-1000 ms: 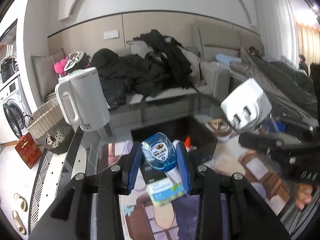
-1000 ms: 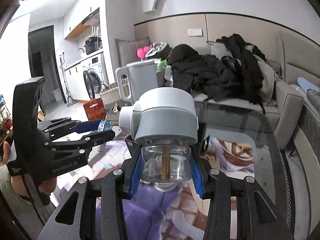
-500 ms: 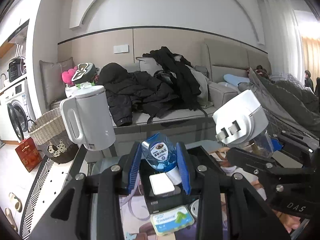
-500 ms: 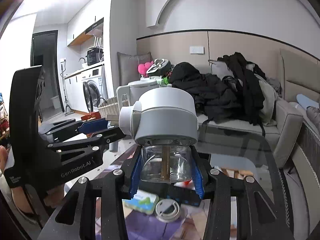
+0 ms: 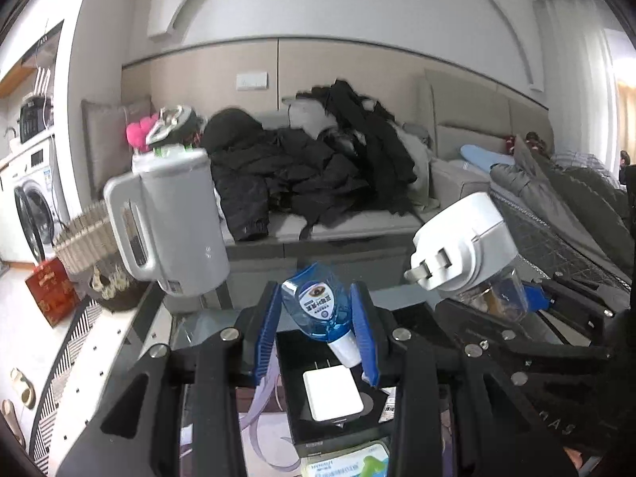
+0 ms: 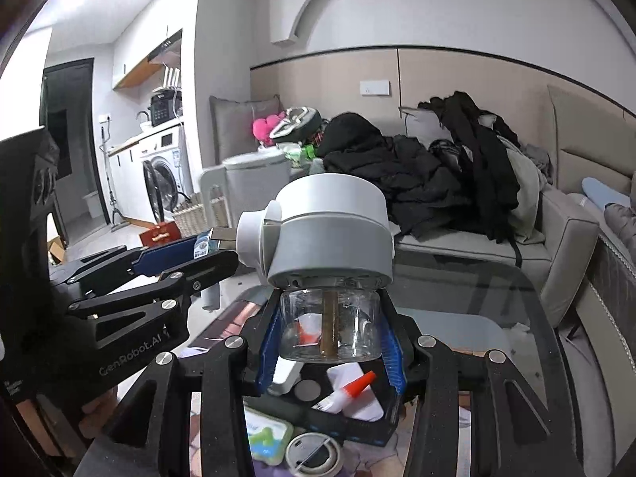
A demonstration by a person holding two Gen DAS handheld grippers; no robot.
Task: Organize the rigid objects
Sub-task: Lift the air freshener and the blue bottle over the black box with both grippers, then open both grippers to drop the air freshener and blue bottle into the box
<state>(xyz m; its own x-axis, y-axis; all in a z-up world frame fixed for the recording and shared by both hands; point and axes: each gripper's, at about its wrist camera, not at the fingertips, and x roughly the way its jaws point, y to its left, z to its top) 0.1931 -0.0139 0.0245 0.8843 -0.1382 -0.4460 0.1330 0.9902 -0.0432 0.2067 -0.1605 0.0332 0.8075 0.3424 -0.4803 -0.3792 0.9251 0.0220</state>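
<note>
My left gripper [image 5: 318, 330] is shut on a small blue eye-drop bottle [image 5: 316, 306], held cap-down above a black tray [image 5: 330, 413] that holds a white flat box [image 5: 332, 393]. My right gripper [image 6: 330, 342] is shut on the clear jar of a white plug-in device [image 6: 330, 234], held above the same black tray [image 6: 357, 425]. That device [image 5: 461, 242] shows at the right in the left wrist view. The left gripper [image 6: 190, 250] shows at the left in the right wrist view. A red-tipped white tube [image 6: 349, 391] lies in the tray.
A white kettle [image 5: 175, 222] stands at the table's far left. A green-and-white pack [image 6: 266, 437] and a round lid [image 6: 314, 457] lie in front of the tray. A sofa [image 5: 349, 222] piled with dark clothes is behind the glass table [image 6: 497, 298]. A wicker basket [image 5: 85, 238] stands on the floor.
Both grippers have tilted up and moved forward over the black tray, still holding their objects. The tray and white box now lie directly below the left gripper.
</note>
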